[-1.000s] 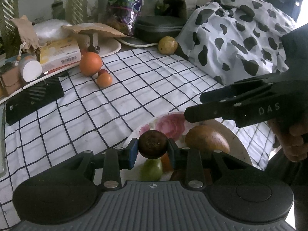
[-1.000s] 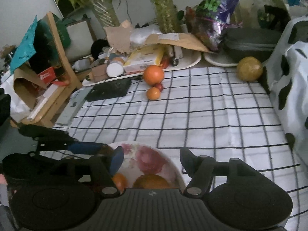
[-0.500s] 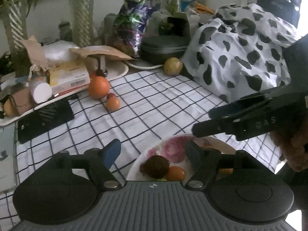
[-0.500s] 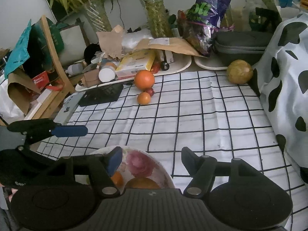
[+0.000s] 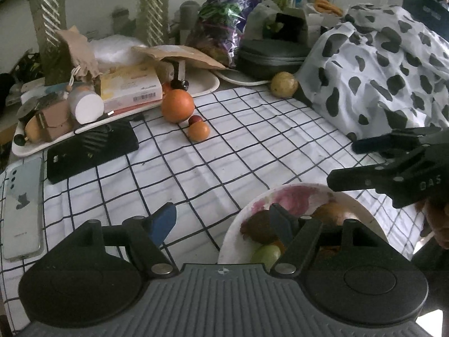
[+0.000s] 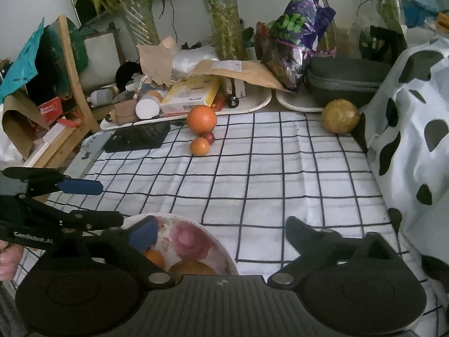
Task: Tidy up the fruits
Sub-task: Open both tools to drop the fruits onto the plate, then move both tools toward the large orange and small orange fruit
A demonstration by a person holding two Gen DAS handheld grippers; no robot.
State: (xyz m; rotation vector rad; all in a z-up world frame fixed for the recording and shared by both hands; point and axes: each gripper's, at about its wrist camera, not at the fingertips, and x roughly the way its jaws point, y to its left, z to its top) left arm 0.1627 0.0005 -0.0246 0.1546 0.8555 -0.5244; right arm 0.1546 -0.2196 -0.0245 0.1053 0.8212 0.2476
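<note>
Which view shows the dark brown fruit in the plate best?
Left wrist: the brown fruit lies in the plate, partly behind the left gripper. In the right wrist view it is hidden.

Both wrist cams low, fwd-facing; share plate (image 5: 362, 205), checked cloth (image 6: 280, 168).

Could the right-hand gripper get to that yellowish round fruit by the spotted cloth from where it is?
Probably yes. The right gripper is open and empty, and only bare checked cloth lies between it and the yellowish fruit; the spotted cloth crowds one side.
</note>
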